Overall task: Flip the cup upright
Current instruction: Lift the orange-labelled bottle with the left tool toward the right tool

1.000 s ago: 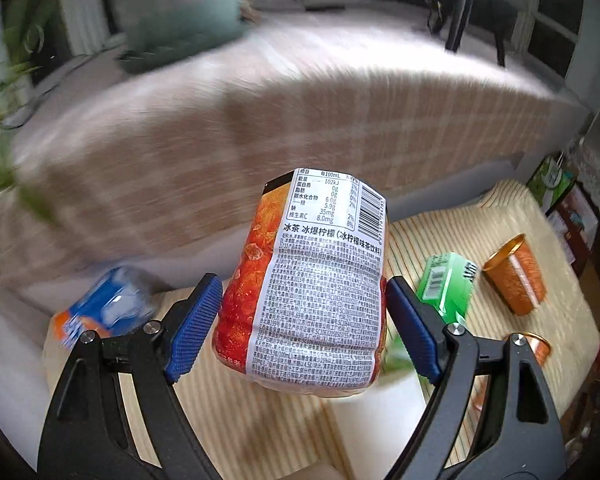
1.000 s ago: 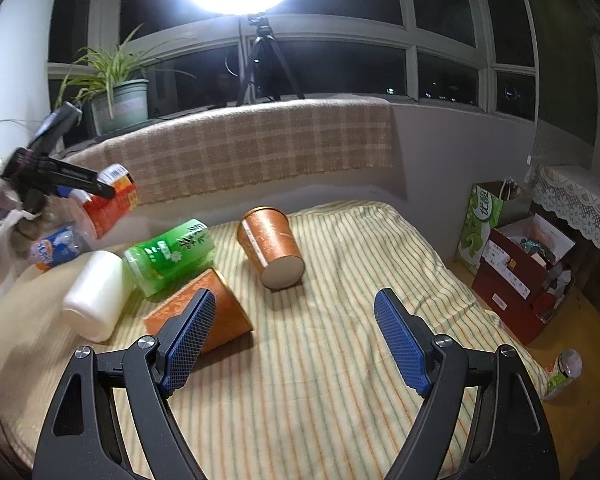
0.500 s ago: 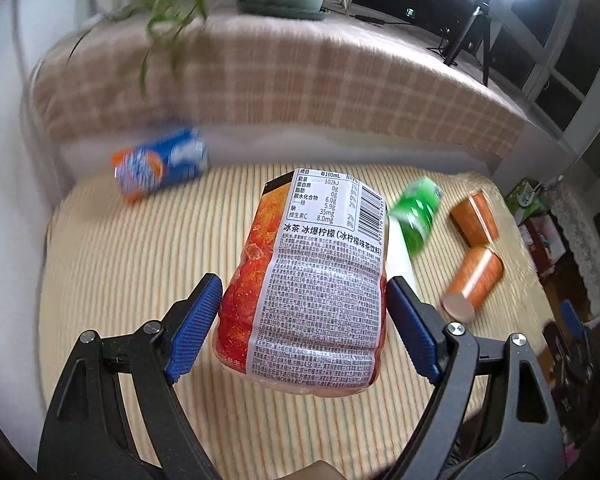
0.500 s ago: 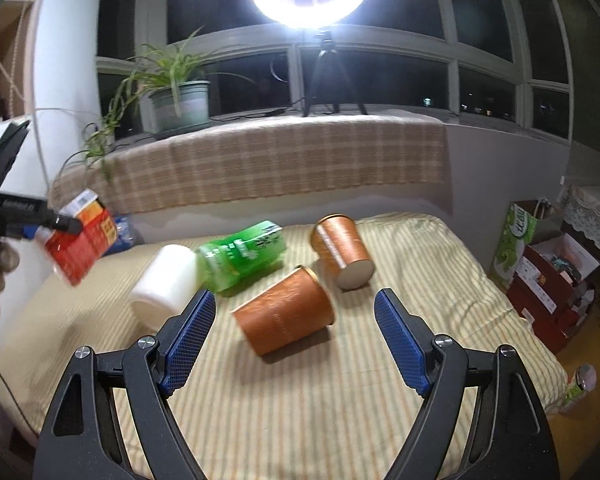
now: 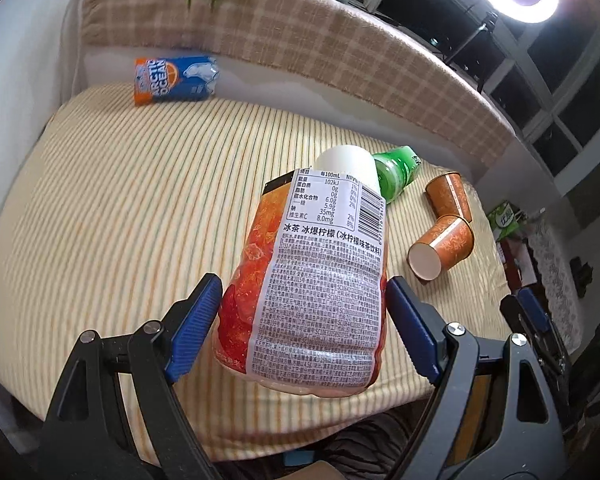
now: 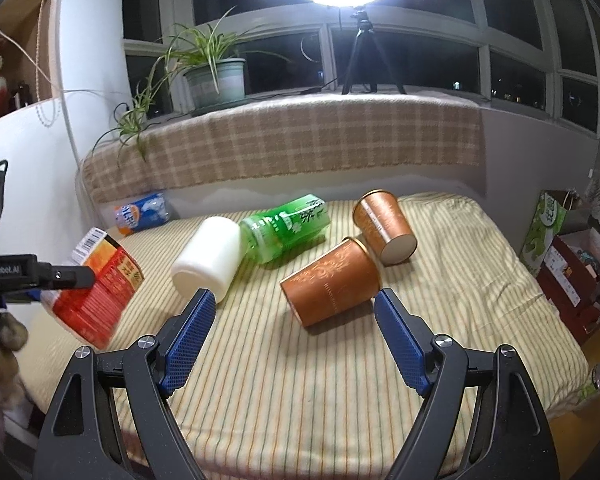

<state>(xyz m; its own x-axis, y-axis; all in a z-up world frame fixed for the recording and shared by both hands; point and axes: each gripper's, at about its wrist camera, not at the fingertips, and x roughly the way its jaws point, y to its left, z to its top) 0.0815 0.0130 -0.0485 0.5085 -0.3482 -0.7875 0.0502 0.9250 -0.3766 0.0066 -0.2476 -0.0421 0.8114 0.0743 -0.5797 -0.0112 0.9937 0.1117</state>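
My left gripper [image 5: 304, 312] is shut on a red-orange iced tea cup [image 5: 312, 280] with a printed label, held tilted above the striped mat [image 5: 120, 220]. It shows at the left of the right wrist view [image 6: 96, 288], clamped by the left gripper [image 6: 40, 276]. My right gripper [image 6: 292, 328] is open and empty above the mat's front part [image 6: 300, 380]. Two orange paper cups lie on their sides: the near one [image 6: 332, 282] [image 5: 442, 246] just beyond the right gripper, the far one [image 6: 384, 222] [image 5: 448, 196] behind it.
A white cup [image 6: 208, 256] and a green bottle [image 6: 288, 226] lie on their sides mid-mat. A blue-orange can [image 6: 140, 212] [image 5: 174, 80] lies at the back left by the plaid-covered ledge [image 6: 300, 140]. Boxes and bags [image 6: 568, 248] stand off the right edge.
My left gripper has swung round with the iced tea cup and now looks down over the mat. My right gripper has moved closer to the near orange cup.
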